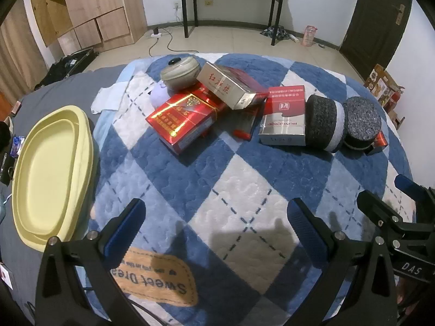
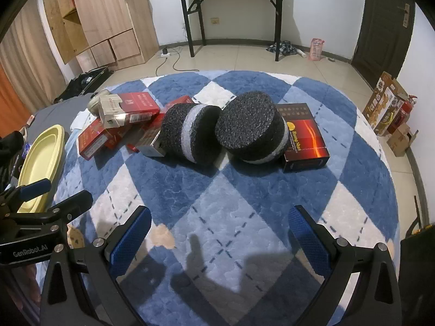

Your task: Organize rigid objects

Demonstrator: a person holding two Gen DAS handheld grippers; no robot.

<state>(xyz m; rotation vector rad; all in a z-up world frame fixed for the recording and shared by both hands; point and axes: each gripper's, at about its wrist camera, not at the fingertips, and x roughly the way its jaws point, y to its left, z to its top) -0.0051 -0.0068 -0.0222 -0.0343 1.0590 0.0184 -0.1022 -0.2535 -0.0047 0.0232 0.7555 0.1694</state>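
Observation:
A pile of rigid objects lies on a blue and white checked blanket [image 1: 233, 168]. It holds several red and silver cigarette boxes [image 1: 185, 121] [image 2: 127, 108], a round beige lidded pot [image 1: 180, 72], and two black foam pucks with white bands [image 1: 323, 123] [image 2: 190, 133]. The second puck [image 2: 251, 130] leans on a dark red box [image 2: 304, 138]. A pale yellow oval tray [image 1: 51, 174] sits at the left. My left gripper [image 1: 217, 228] is open and empty above the near blanket. My right gripper [image 2: 220, 233] is open and empty too, and also shows in the left wrist view [image 1: 391, 198].
A white paper [image 1: 108, 96] lies behind the pile. The bed ends beyond the objects, with tiled floor [image 2: 244, 57], a black-legged table [image 2: 233, 13], wooden cabinets [image 2: 103, 21] and a dark door [image 2: 383, 19] behind. Cardboard boxes [image 2: 388, 108] stand at the right.

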